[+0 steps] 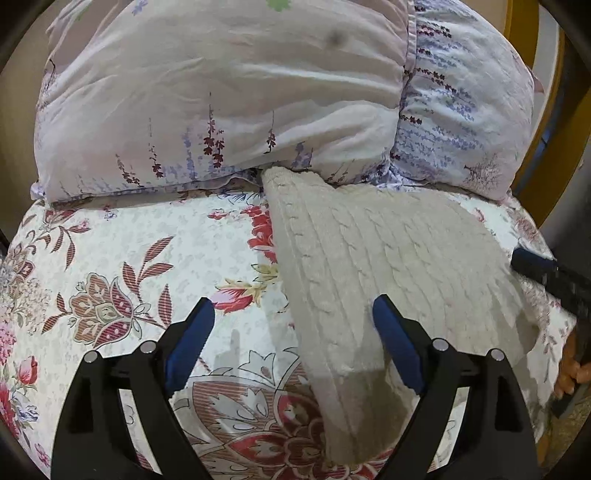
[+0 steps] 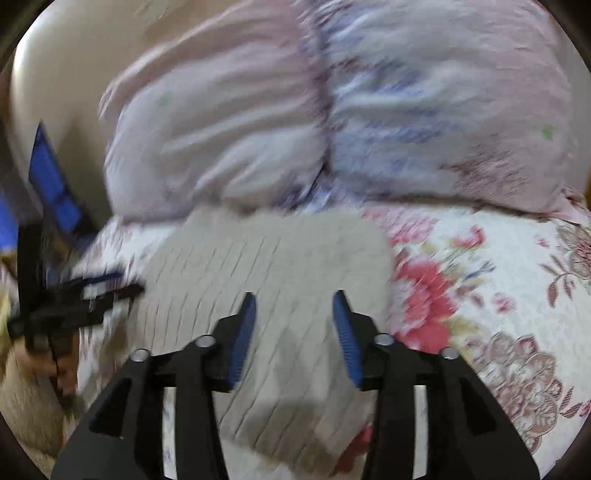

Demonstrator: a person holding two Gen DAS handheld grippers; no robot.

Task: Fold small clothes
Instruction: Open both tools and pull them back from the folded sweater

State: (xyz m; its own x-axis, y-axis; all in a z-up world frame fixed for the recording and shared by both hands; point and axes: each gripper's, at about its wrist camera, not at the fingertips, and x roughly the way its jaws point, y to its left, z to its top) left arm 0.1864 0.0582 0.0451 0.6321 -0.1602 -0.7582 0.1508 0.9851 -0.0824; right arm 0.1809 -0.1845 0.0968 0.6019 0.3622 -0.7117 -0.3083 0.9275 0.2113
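A cream cable-knit garment (image 1: 380, 258) lies folded flat on the floral bedspread (image 1: 122, 266). My left gripper (image 1: 293, 314) is open and empty, hovering over the garment's left edge. My right gripper (image 2: 293, 306) is open and empty above the garment (image 2: 266, 266) in the blurred right wrist view. The right gripper's dark tip (image 1: 535, 264) shows at the garment's right edge in the left wrist view. The left gripper (image 2: 70, 288) shows at the far left in the right wrist view.
Two lavender floral pillows (image 1: 221, 99) (image 1: 461, 110) lie stacked behind the garment. The floral bedspread (image 2: 498, 295) stretches to both sides. A yellow wooden frame (image 1: 524, 22) stands at the back right.
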